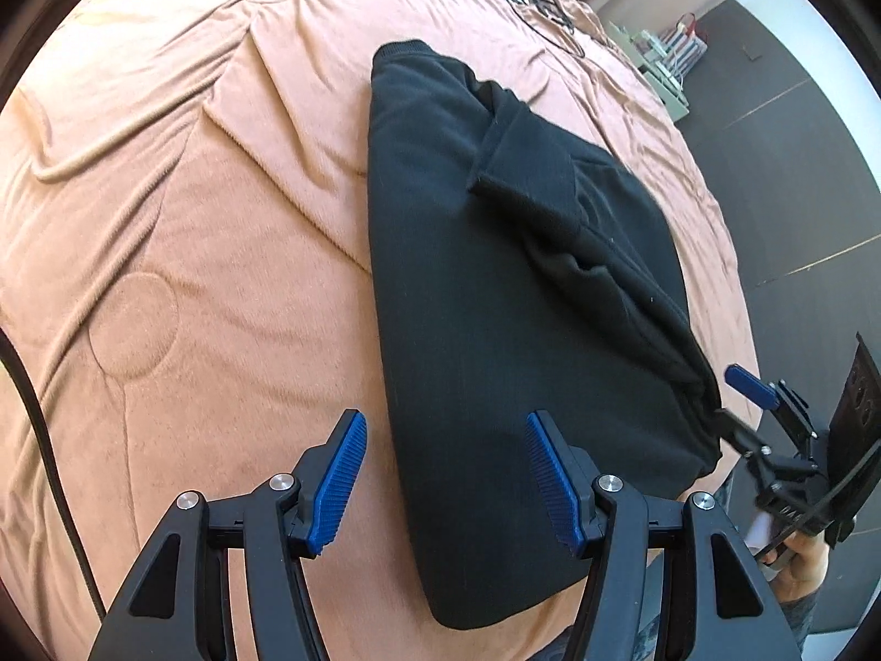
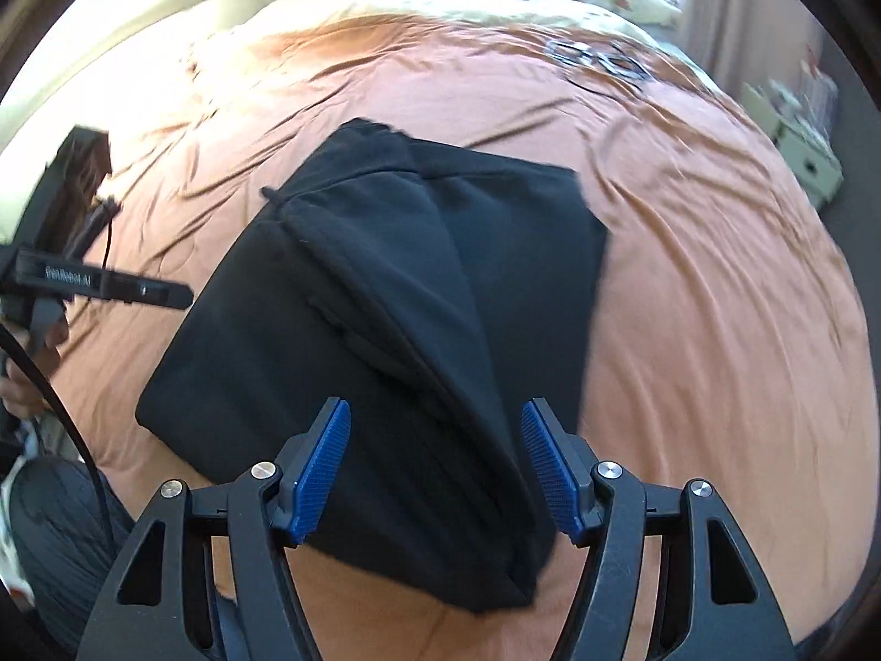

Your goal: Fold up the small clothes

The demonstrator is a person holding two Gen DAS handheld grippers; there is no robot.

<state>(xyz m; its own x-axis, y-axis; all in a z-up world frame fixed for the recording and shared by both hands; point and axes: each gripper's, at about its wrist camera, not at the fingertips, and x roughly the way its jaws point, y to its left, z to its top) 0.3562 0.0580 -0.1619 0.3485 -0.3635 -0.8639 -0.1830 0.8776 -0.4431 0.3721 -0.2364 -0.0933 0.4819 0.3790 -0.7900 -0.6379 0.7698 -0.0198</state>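
A black garment point(image 1: 495, 303), partly folded, lies lengthwise away from both grippers on an orange bedspread point(image 1: 192, 220); the right gripper point(image 2: 435, 468) straddles its near hem with fingers apart, nearer than the left gripper point(image 1: 446, 485), also spread and empty.

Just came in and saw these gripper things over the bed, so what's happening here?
A person with a handheld gripper in each hand is folding a black garment on an orange bedspread. It lies partly folded, one flap laid over its body. The left gripper and right gripper both hang open above its near edge, gripping nothing.
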